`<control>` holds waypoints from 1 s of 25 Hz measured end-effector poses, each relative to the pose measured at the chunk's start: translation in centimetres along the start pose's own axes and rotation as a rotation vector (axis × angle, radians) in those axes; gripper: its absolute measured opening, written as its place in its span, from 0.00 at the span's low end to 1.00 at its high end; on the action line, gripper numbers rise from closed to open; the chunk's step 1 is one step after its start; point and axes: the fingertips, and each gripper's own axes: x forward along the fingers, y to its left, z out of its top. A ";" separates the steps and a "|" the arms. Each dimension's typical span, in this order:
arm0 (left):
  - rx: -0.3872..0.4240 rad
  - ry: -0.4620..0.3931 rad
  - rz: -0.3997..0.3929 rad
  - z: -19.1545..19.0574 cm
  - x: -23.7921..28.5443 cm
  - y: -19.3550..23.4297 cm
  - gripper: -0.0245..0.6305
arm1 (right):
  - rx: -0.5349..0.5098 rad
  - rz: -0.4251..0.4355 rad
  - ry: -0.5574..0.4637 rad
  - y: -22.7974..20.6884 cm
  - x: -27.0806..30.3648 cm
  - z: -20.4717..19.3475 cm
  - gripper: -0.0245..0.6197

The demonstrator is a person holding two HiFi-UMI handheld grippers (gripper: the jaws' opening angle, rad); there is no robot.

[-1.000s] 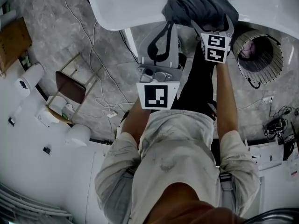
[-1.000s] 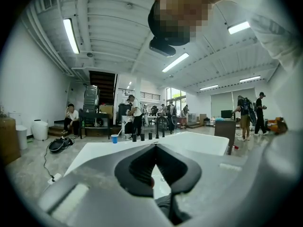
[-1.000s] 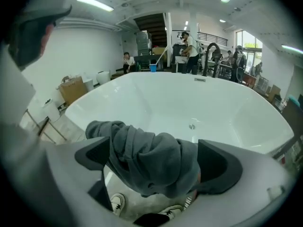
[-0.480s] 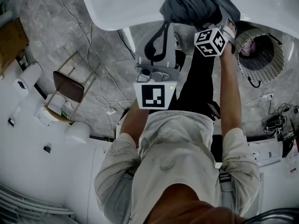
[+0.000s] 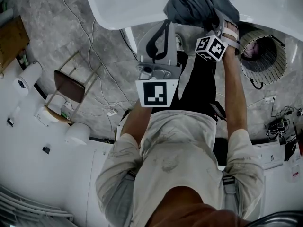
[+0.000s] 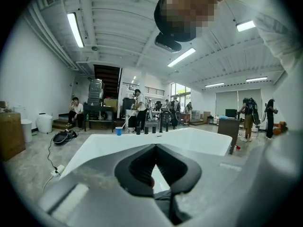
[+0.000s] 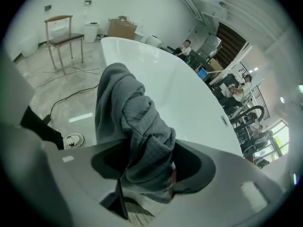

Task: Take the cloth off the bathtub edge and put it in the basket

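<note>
A crumpled grey cloth [image 5: 196, 4] hangs over the edge of the white bathtub [image 5: 128, 4]. My right gripper [image 5: 218, 19] reaches into it from below. In the right gripper view the cloth [image 7: 128, 108] fills the gap of my right gripper [image 7: 151, 150], whose jaws have just been closing and now pinch a thick fold. My left gripper [image 5: 166, 23] hangs just left of the cloth below the tub rim, its tips touching and nothing held. The left gripper view shows that gripper [image 6: 155, 148] pointing across the tub [image 6: 109, 145]. A round woven basket [image 5: 279, 60] stands on the floor at the right, with something pinkish inside.
A wooden chair [image 5: 71, 84] and loose cables [image 5: 102, 98] lie on the floor to the left, beside white bins [image 5: 31, 74] and a cardboard box [image 5: 12, 39]. The person's dark trouser legs stand between tub and basket. Several people stand far across the room.
The right gripper rolled, its marker cube turning, and its jaws closed on the cloth fold. The left gripper stayed nearly where it was.
</note>
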 end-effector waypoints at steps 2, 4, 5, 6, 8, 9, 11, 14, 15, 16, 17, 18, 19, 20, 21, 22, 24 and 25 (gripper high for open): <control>0.002 -0.001 0.003 0.3 -0.1 0.0 0.04 | -0.033 0.007 -0.006 0.1 -0.4 0.0 0.44; 0.010 -0.002 0.003 0.9 -0.4 0.1 0.04 | -0.046 0.014 -0.017 0.1 -1.0 0.1 0.40; 0.012 -0.004 0.004 1.3 -0.5 0.1 0.04 | -0.033 0.018 -0.024 0.2 -1.5 0.2 0.36; 0.014 -0.008 0.005 1.7 -0.6 0.2 0.04 | -0.008 0.020 -0.031 0.2 -1.9 0.3 0.31; 0.015 -0.020 0.006 2.5 -0.6 0.3 0.04 | 0.065 0.018 -0.041 0.4 -2.6 0.3 0.16; 0.016 -0.025 0.005 2.9 -0.6 0.2 0.04 | 0.103 0.017 -0.041 0.5 -2.8 0.3 0.13; 0.018 -0.027 0.003 3.3 -0.7 0.1 0.04 | 0.169 0.028 -0.037 0.5 -2.9 0.3 0.13; 0.012 -0.029 0.008 4.1 -1.2 0.1 0.04 | 0.301 0.077 -0.052 -0.1 -3.5 0.8 0.12; 0.006 -0.039 0.013 4.5 -1.4 0.1 0.04 | 0.358 0.095 -0.061 -0.4 -4.0 1.0 0.12; 0.001 -0.044 0.018 4.9 -1.7 0.1 0.04 | 0.416 0.110 -0.071 -0.6 -4.5 1.2 0.12; -0.001 -0.045 0.022 5.2 -2.0 0.1 0.04 | 0.471 0.123 -0.082 -0.9 -5.2 1.4 0.12; -0.001 -0.045 0.025 5.6 -2.3 0.1 0.04 | 0.521 0.132 -0.094 -1.1 -5.9 1.7 0.12; -0.002 -0.049 0.029 6.0 -2.6 0.1 0.04 | 0.569 0.140 -0.107 -1.2 -6.6 2.1 0.12; -0.001 -0.055 0.034 6.5 -3.0 0.1 0.04 | 0.614 0.147 -0.120 -1.4 -7.4 2.5 0.12; 0.000 -0.062 0.040 7.1 -3.3 0.2 0.04 | 0.655 0.151 -0.135 -1.6 -8.3 2.9 0.12; -0.001 -0.071 0.048 7.6 -3.7 0.4 0.04 | 0.690 0.150 -0.150 -1.9 -9.2 3.3 0.12; -0.012 -0.090 0.066 8.7 -4.6 0.7 0.04 | 0.746 0.138 -0.186 -2.8 -11.3 4.1 0.12; -0.015 -0.098 0.074 9.3 -5.0 0.8 0.04 | 0.768 0.131 -0.207 -3.4 -12.4 4.5 0.12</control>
